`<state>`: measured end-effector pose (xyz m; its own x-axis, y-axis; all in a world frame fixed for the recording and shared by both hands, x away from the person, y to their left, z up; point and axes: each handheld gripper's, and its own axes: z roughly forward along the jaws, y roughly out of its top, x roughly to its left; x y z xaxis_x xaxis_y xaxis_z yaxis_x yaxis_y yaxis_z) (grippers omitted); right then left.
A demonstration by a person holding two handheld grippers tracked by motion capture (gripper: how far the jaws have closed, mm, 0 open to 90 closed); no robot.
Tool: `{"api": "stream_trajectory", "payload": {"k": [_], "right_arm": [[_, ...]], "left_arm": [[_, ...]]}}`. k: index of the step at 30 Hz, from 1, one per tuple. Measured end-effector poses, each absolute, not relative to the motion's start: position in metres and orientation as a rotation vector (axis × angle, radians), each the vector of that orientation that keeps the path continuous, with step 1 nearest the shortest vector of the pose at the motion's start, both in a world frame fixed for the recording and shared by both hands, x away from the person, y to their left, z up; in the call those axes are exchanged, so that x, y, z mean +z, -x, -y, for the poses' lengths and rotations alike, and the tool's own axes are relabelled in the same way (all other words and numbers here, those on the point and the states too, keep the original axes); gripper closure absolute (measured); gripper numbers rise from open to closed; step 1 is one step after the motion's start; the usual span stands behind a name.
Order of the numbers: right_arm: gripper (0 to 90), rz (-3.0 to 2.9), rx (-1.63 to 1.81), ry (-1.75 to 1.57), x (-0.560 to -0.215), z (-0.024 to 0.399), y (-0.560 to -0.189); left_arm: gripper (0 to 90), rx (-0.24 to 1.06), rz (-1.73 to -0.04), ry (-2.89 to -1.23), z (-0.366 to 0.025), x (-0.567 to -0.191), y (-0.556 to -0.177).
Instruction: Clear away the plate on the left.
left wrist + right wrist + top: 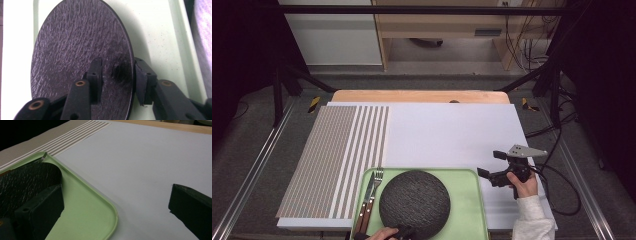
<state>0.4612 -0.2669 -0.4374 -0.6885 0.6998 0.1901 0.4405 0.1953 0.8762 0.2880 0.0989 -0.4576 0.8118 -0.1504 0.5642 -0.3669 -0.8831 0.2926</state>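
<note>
A dark round textured plate (pixel 414 202) lies on a pale green tray (pixel 479 195) at the near edge of the table. On the tray's left side, beside the plate, rest a fork (pixel 376 182) and a knife (pixel 366 200). My left gripper (pixel 404 232) comes in at the bottom, at the plate's near rim. In the left gripper view the plate (pixel 75 50) has its rim between the jaws of the left gripper (pixel 117 75), and the pads stand apart from it. My right gripper (pixel 491 164) hovers open over the white mat, right of the tray (pixel 95 202).
A striped beige placemat (pixel 337 155) covers the table's left part and a white mat (pixel 452 135) the middle and right. The wooden table edge (pixel 419 96) shows at the back. A cable (pixel 562 195) trails from the right gripper.
</note>
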Motion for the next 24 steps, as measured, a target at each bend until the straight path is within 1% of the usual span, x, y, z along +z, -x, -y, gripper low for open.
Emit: {"api": "stream_trajectory", "payload": {"k": [4,7,11,15,18,24], "right_arm": [[0.6,-2.221,1.492,-1.089,-0.437,0.267,-0.461],[0.6,-2.221,1.492,-1.089,-0.437,0.267,-0.461],[0.5,-2.221,1.491,-1.089,-0.438,0.267,-0.461],[0.6,-2.221,1.491,-1.091,-0.438,0.267,-0.461],[0.6,-2.221,1.493,-1.091,-0.437,0.267,-0.461],[0.5,-2.220,1.493,-1.092,-0.438,0.267,-0.461]], "left_arm": [[56.1,0.738,0.351,-2.588,-0.099,-0.455,-0.289],[50.9,0.718,0.313,-2.577,-0.099,-0.452,-0.291],[40.5,0.708,0.265,-2.555,-0.100,-0.450,-0.294],[28.2,0.683,0.205,-2.521,-0.100,-0.444,-0.298],[18.8,0.662,0.155,-2.526,-0.100,-0.443,-0.302],[9.5,0.530,0.044,-2.516,-0.103,-0.441,-0.309]]}}
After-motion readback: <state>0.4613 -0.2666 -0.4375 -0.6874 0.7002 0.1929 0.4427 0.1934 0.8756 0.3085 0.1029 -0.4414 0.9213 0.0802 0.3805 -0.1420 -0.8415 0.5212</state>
